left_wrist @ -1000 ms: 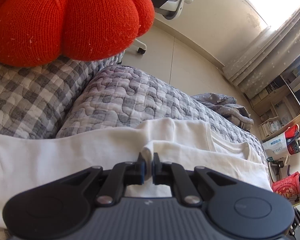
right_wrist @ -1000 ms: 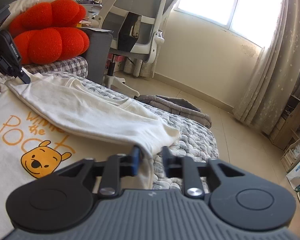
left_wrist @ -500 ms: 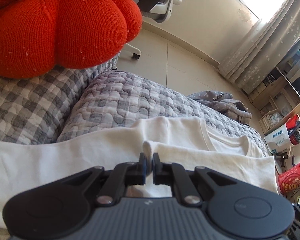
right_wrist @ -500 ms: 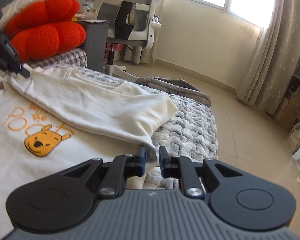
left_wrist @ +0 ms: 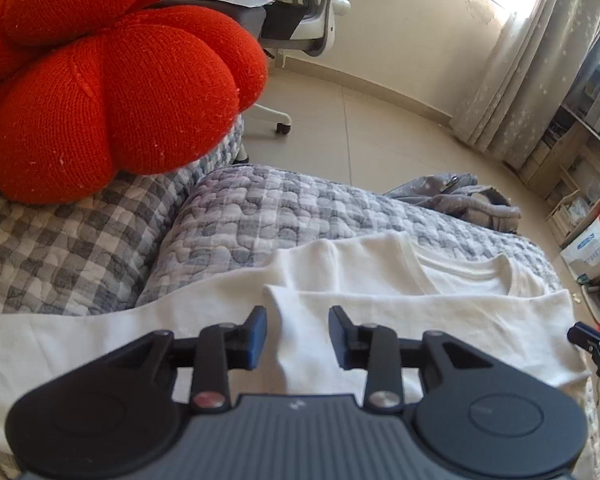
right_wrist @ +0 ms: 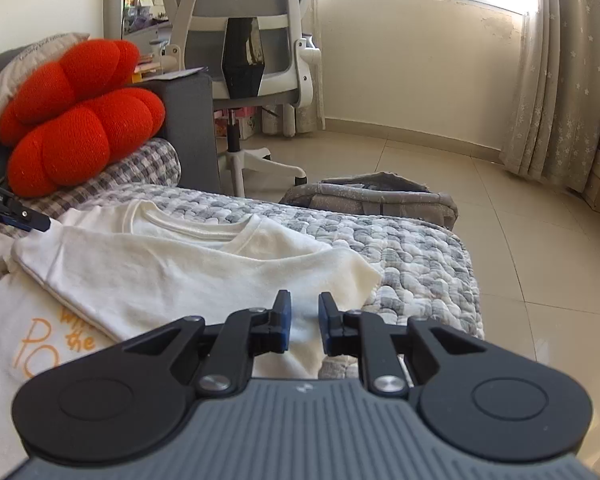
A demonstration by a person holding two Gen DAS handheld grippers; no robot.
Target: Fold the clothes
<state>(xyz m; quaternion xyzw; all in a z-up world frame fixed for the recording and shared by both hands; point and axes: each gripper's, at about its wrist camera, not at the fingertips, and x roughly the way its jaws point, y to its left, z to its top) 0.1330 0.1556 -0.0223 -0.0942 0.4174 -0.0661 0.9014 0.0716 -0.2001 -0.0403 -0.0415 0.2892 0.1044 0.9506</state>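
A cream T-shirt (left_wrist: 420, 312) lies on the quilted bed, its lower part folded up over the chest. In the right wrist view the same shirt (right_wrist: 180, 272) shows an orange print (right_wrist: 40, 332) at the left. My left gripper (left_wrist: 298, 326) hovers over the left corner of the folded layer. Its jaws are opening, and the cloth lies loose below them. My right gripper (right_wrist: 304, 312) stands over the fold's right corner with a small gap between its pads and cloth showing through, not pinched. Each gripper's tip shows at the edge of the other's view.
A red knitted cushion (left_wrist: 100, 92) sits on the checked cover at the left. The grey quilt (right_wrist: 412, 256) ends at the bed's edge on the right. A grey garment (right_wrist: 380, 196) lies on the tiled floor, and an office chair (right_wrist: 252, 40) stands behind.
My left gripper was shut on the folded edge and has let it go, its jaws now apart. My right gripper has shifted sideways, and the shirt's corner lies flat on the bed.
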